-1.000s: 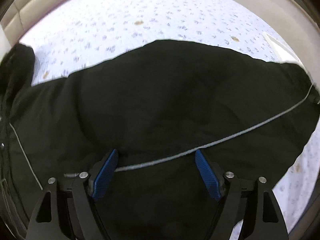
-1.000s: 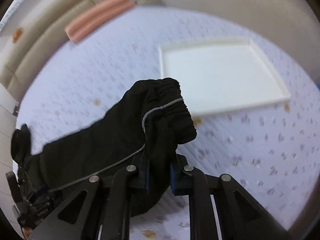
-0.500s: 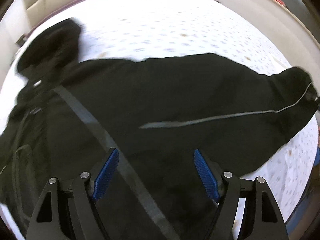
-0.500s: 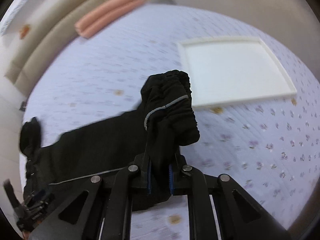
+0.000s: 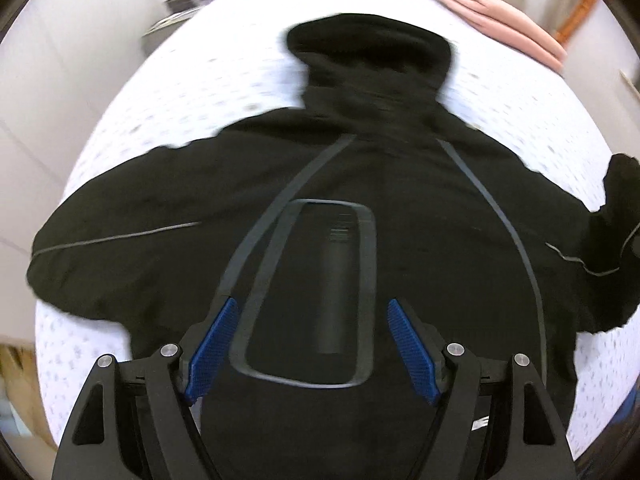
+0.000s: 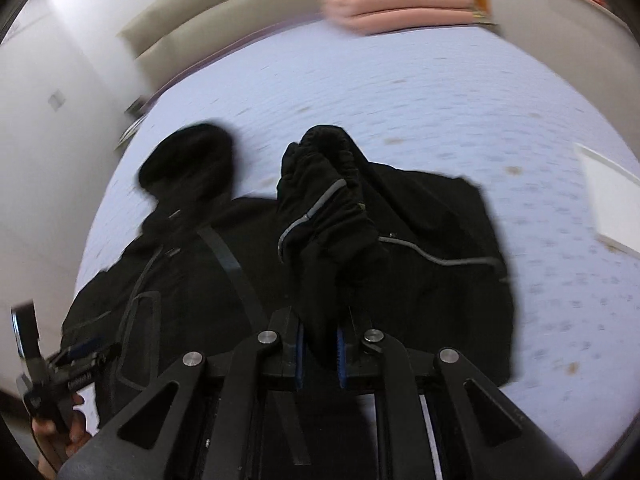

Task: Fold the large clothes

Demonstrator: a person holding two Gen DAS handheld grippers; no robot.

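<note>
On the bed (image 5: 160, 92), which has a pale sheet with small printed marks, a large black jacket (image 5: 420, 216) lies spread with its back side up and the hood (image 5: 368, 52) pointing away. At the left side one sleeve (image 5: 112, 248) lies flat on the sheet, reaching toward the bed's edge. Over the middle of the back hovers the left gripper (image 5: 312, 344); its blue pads stand wide apart and hold nothing, with the grey outlined panel between them. At the right side the other sleeve is lifted: the right gripper (image 6: 318, 344) is closed tightly on the black cloth just below the elastic cuff (image 6: 324, 184), which stands bunched above its fingers.

The cloth looks soft and limp (it hangs and folds under its own weight), and rather thick, so I judge it moderately heavy and perhaps a little slippery. A hold near the cuff is firm because the gathered elastic gives bulk. For the left sleeve, the same place near its end seems best; the flat back panel offers no fold to pinch.
</note>
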